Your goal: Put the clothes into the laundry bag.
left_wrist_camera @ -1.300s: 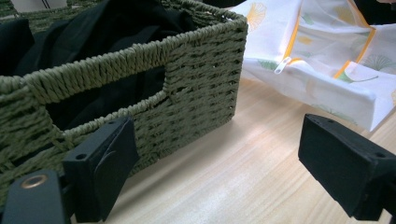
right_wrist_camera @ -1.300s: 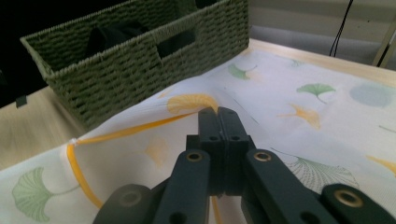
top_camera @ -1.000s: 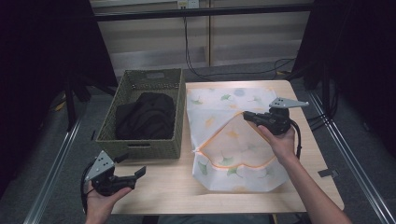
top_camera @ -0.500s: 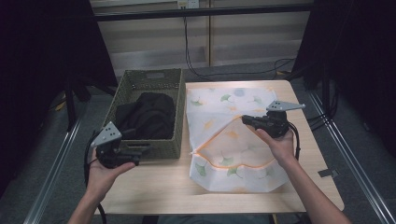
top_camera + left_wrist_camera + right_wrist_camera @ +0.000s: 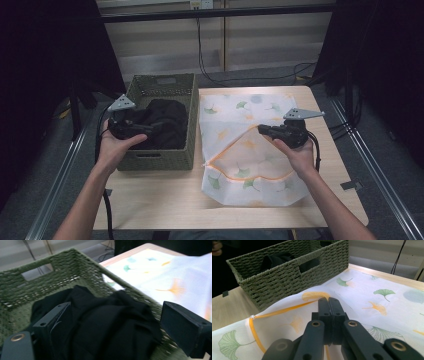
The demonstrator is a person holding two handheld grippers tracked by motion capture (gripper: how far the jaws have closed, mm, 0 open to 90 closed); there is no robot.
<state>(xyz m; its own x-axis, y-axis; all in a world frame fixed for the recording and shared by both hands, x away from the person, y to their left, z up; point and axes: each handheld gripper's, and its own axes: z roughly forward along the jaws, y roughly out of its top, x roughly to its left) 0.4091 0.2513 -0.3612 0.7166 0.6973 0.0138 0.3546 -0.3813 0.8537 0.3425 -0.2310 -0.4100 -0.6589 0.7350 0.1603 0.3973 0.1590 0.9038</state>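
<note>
Right now we hold the left gripper (image 5: 142, 127) over the near left part of the green woven basket (image 5: 187, 117), which sits at about nine o'clock on the wooden table (image 5: 165, 200). Its jaws stand wide apart and have just been opening; in the left gripper view they straddle the black garment (image 5: 105, 322) without pressing on it. That black garment lies bunched inside the basket, reaching up close to the rim.

Our right gripper (image 5: 264, 130) rests at about three o'clock on the table, over the white laundry bag (image 5: 240, 115) printed with green and orange ginkgo leaves. In the right gripper view its jaws are clenched tight together, and they seem to pinch a fold of the bag's mesh, which rises in a ridge just beside the orange zipper (image 5: 279, 311). The zipper runs in a curve from the bag's left edge toward six o'clock.

The bag lies flat just beside the basket's right wall, covering much of the table's right half. Our left hand (image 5: 116, 147) cups the gripper from below.
</note>
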